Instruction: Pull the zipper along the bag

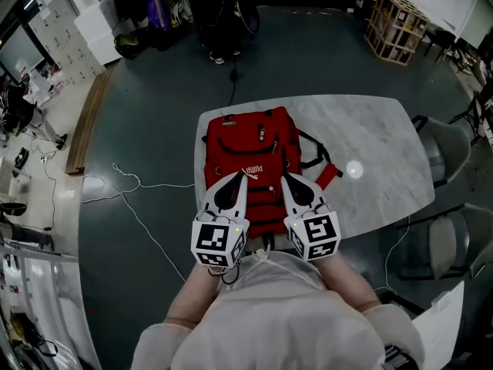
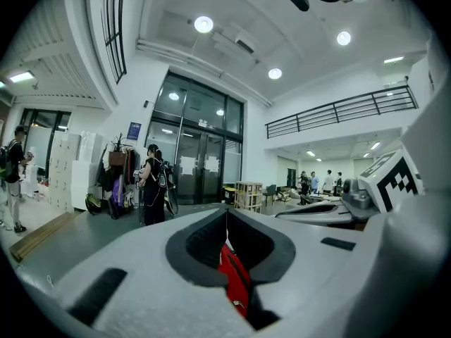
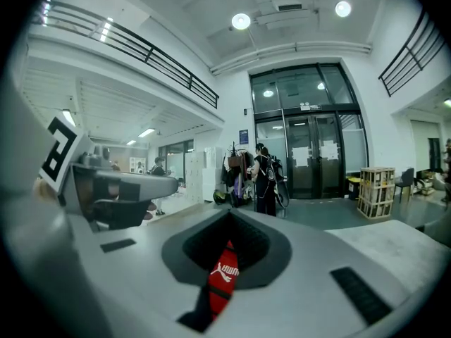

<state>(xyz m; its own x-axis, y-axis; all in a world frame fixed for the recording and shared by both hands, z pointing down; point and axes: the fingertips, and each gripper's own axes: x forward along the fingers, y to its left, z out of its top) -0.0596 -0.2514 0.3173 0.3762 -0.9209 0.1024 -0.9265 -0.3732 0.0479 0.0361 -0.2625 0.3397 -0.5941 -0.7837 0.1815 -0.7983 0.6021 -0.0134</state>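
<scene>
I am holding my 2 grippers side by side above the near end of the bag (image 1: 250, 149), which is lying flat on the table (image 1: 370, 145), toward its left side. My left gripper (image 1: 243, 177) is keeping its jaws together at the tips, gripping nothing; red fabric is showing through the hollow behind them. My right gripper (image 1: 284, 179) is likewise closed and empty, with the bag's white logo showing below.
</scene>
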